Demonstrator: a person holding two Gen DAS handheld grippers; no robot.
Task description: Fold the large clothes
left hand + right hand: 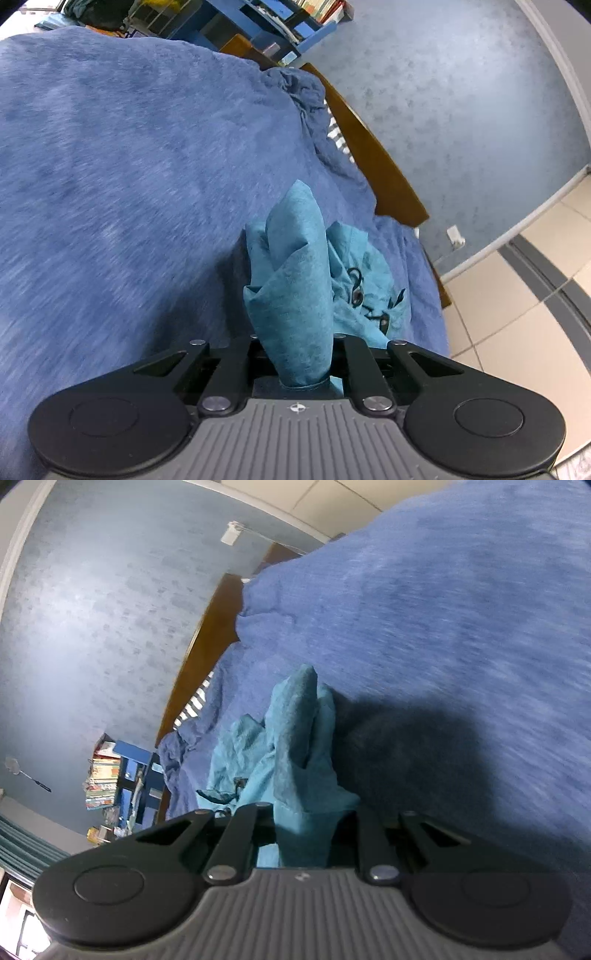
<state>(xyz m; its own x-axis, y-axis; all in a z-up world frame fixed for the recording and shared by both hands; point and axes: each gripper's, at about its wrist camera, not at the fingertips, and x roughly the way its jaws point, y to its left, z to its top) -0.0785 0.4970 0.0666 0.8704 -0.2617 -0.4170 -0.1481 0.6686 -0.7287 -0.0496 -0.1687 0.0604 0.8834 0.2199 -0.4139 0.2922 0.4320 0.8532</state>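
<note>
The teal garment (295, 280) hangs bunched over the blue bedspread (129, 184), near the bed's edge, gripped at 2 places. In the left wrist view a thick fold of its cloth rises out of the left claw (299, 354), which is clenched on it; the fabric fills the gap between the black fingers (360, 365). Just right of that fold the rest of the garment droops, showing dark buttons and thin loops (356, 286) on its surface.

In the right wrist view the right claw (306, 834) is likewise clenched on a bunched part of the teal garment (299, 746), whose cloth stands up in a narrow peak ahead of the fingers (240, 834). More of the cloth trails off to the left, crumpled, over the bedspread (443, 627). A dark shadow lies on the bedspread just right of the peak.

The bedspread looks streaked with blur in both views. A brown wooden bed frame (373, 158) runs along the bed's edge, with a blue-grey wall (461, 92) behind it and pale floor tiles (517, 295) below. A blue bookshelf (129, 771) with stacked books stands by the wall, and a badminton racket (22, 770) hangs near it.
</note>
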